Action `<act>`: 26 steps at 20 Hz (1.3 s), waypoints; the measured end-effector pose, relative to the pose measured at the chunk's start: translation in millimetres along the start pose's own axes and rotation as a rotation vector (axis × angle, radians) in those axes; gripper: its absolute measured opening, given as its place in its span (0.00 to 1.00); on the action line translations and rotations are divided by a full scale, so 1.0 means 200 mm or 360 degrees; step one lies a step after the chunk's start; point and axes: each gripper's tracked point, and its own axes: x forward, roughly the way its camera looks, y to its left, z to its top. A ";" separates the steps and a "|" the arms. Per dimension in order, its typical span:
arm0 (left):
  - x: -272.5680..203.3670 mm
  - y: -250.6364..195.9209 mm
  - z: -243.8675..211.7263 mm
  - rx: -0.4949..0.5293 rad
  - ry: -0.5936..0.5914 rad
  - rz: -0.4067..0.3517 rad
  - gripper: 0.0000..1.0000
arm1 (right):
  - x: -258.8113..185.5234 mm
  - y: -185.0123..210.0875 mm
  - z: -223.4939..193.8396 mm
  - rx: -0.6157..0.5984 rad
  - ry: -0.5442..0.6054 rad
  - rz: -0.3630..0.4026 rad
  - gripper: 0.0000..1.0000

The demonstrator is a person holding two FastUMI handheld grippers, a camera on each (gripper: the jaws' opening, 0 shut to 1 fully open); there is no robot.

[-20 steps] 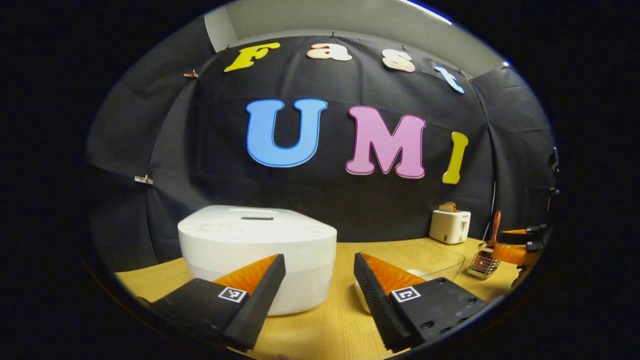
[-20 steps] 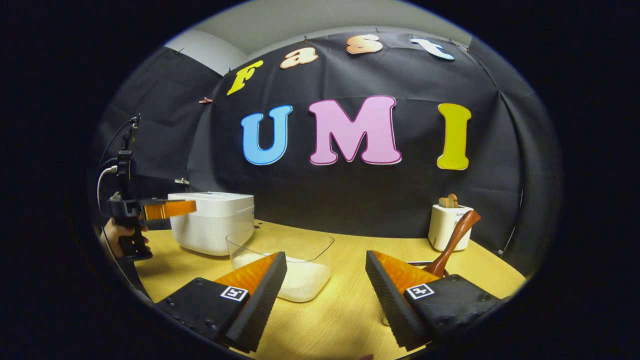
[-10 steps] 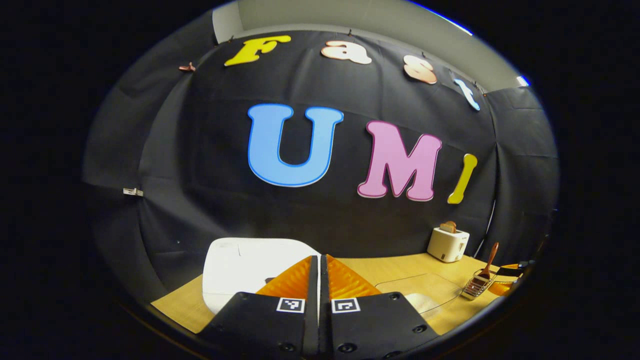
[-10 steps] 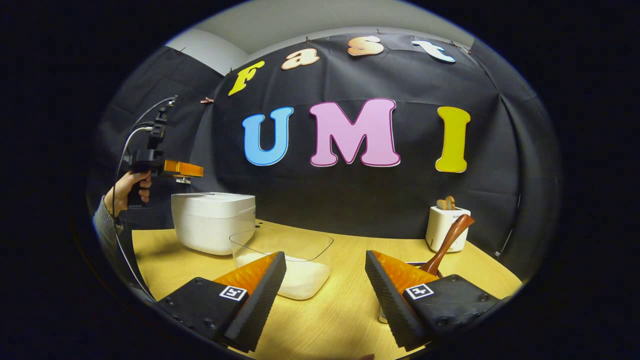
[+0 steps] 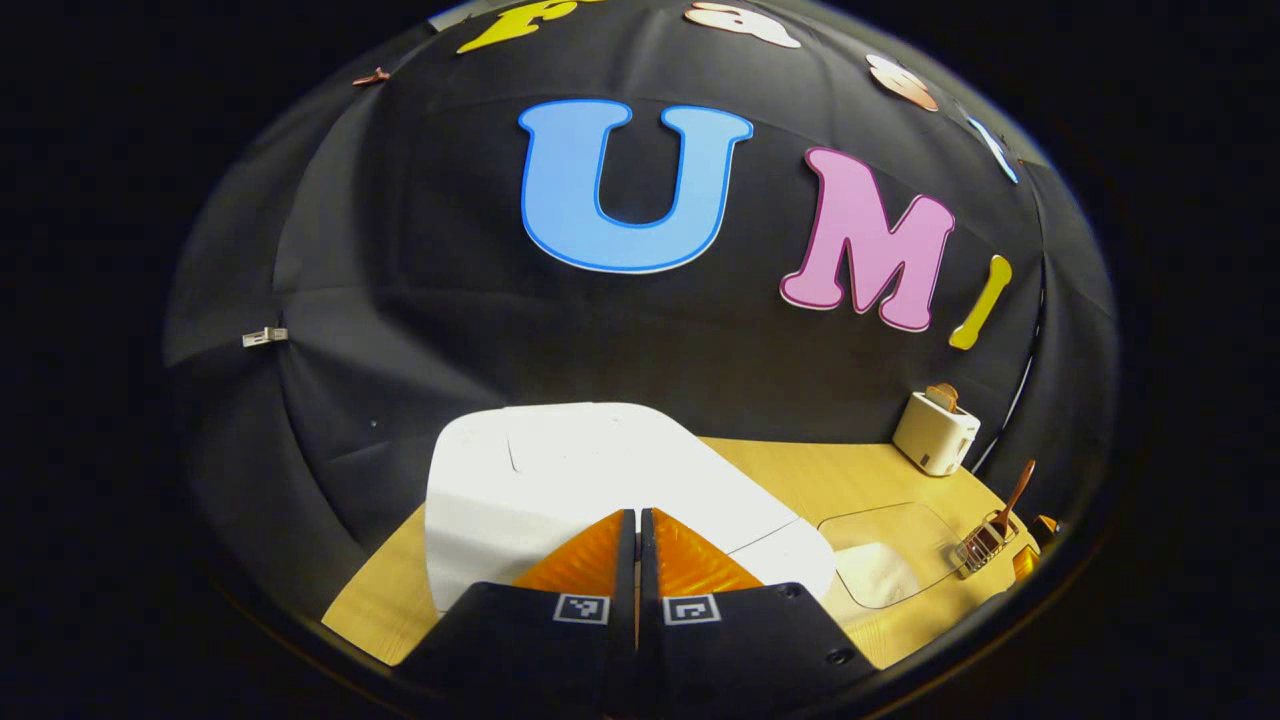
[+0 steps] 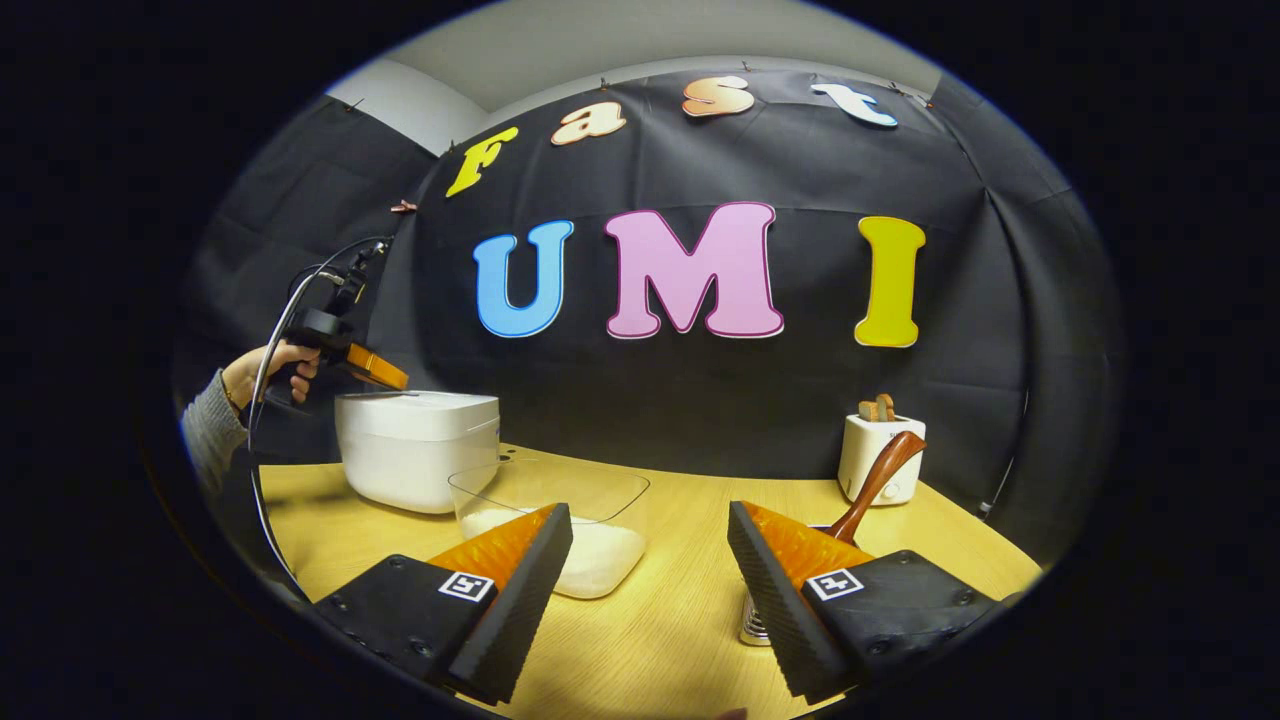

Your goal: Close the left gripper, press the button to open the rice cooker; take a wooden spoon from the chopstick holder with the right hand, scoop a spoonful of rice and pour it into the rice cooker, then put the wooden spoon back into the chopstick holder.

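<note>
Left gripper view: my left gripper [image 5: 637,512], jaws clenched empty, hovers over the closed rice cooker [image 5: 600,480] on the bench [image 6: 680,600]. Next I press its button; right gripper [image 6: 650,540] waits released.

You are working in a staged recording booth dressed as a kitchen, not a real home: black cloth [image 6: 700,400] hangs as the wall on all sides of a wooden counter [image 6: 660,620]. The counter carries kitchen goods, namely a white rice cooker [image 6: 415,445], a clear tub of rice [image 6: 560,530] and a white toaster [image 6: 880,455].
</note>
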 end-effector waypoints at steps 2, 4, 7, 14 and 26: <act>0.01 0.00 -0.01 0.0044 0.0021 0.0008 0.05 | 0.01 0.01 0.00 0.0007 0.0001 0.0005 0.97; 0.01 0.00 -0.03 0.0079 0.0072 0.0014 0.06 | 0.01 0.01 -0.01 0.0011 0.0005 0.0011 0.97; 0.02 -0.01 -0.05 0.0150 0.0141 0.0021 0.06 | 0.01 0.03 -0.02 0.0013 0.0003 0.0025 0.97; 0.03 -0.02 -0.02 0.0187 0.0311 0.0009 0.06 | -0.02 0.03 0.02 0.0025 -0.0031 0.0023 0.97; -0.22 -0.01 0.78 0.0270 -0.0661 0.0207 0.05 | -0.11 -0.16 0.08 0.0008 -0.0078 -0.0118 0.97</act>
